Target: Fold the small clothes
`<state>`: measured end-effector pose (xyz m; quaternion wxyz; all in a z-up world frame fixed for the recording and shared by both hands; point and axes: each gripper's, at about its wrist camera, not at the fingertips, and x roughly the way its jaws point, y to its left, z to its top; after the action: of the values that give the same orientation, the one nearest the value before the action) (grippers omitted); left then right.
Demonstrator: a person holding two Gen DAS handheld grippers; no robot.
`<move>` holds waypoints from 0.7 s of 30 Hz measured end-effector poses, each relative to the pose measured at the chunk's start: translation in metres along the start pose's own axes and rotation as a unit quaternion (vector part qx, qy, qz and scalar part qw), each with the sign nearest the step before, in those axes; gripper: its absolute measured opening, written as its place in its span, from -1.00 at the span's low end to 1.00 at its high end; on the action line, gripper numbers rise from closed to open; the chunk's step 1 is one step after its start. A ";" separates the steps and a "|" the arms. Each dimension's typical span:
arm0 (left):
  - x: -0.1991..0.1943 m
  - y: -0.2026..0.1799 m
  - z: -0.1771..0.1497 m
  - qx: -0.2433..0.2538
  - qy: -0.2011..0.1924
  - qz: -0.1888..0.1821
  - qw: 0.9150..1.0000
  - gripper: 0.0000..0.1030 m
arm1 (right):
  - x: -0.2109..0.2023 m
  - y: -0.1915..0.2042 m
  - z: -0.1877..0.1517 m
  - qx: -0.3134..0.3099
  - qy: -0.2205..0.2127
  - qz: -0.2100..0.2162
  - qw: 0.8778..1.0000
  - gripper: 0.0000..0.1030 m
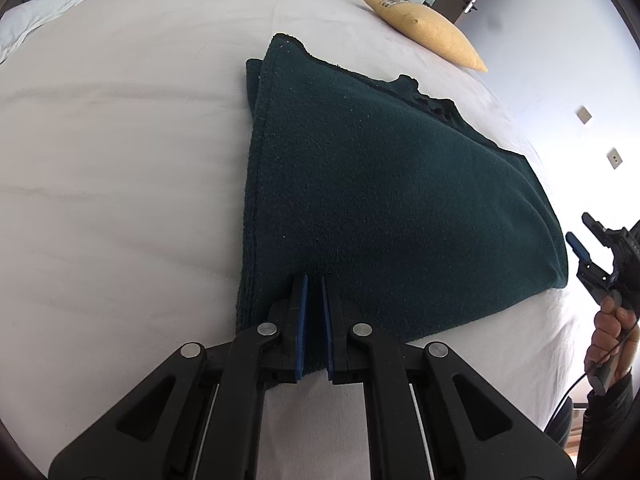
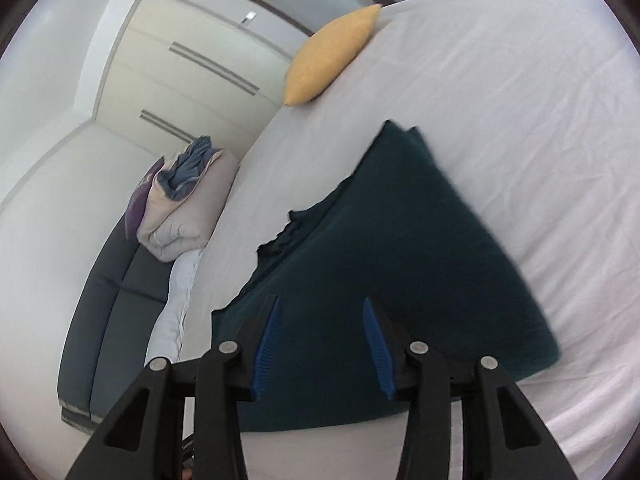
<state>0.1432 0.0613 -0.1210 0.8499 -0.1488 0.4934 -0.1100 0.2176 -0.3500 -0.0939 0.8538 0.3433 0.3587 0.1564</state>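
A dark green knit garment [image 1: 380, 184] lies folded on the white bed [image 1: 120, 168]. My left gripper [image 1: 315, 280] is nearly closed on the garment's near edge, with a fold of cloth between the blue pads [image 1: 303, 320]. My right gripper [image 2: 320, 308] is open and empty, held above the garment [image 2: 400, 248] near its edge. It also shows at the right edge of the left wrist view [image 1: 588, 240], held in a hand, clear of the cloth.
A yellow cushion [image 1: 428, 28] lies at the far bed edge, also in the right wrist view [image 2: 332, 56]. A folded quilt with clothes [image 2: 188, 204] sits on a dark sofa [image 2: 116, 312] beside the bed. White bedding [image 1: 52, 4] is heaped at far left.
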 end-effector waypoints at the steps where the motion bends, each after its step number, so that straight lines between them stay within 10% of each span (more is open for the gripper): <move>1: -0.001 0.001 0.000 -0.003 -0.001 -0.002 1.000 -0.87 | 0.002 0.007 -0.002 -0.011 0.012 0.008 1.000 -0.08; 9: -0.040 -0.025 0.044 0.006 -0.054 -0.034 0.998 -0.87 | 0.092 0.058 -0.003 -0.038 0.079 0.048 0.995 -0.07; 21: 0.062 -0.020 0.121 -0.021 -0.023 -0.033 0.999 -0.87 | 0.160 0.013 0.030 0.063 0.101 0.068 0.991 -0.31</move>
<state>0.2785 0.0391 -0.1071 0.8535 -0.1857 0.4707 -0.1242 0.3497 -0.2726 -0.1510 0.7772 0.4020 0.4285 0.2251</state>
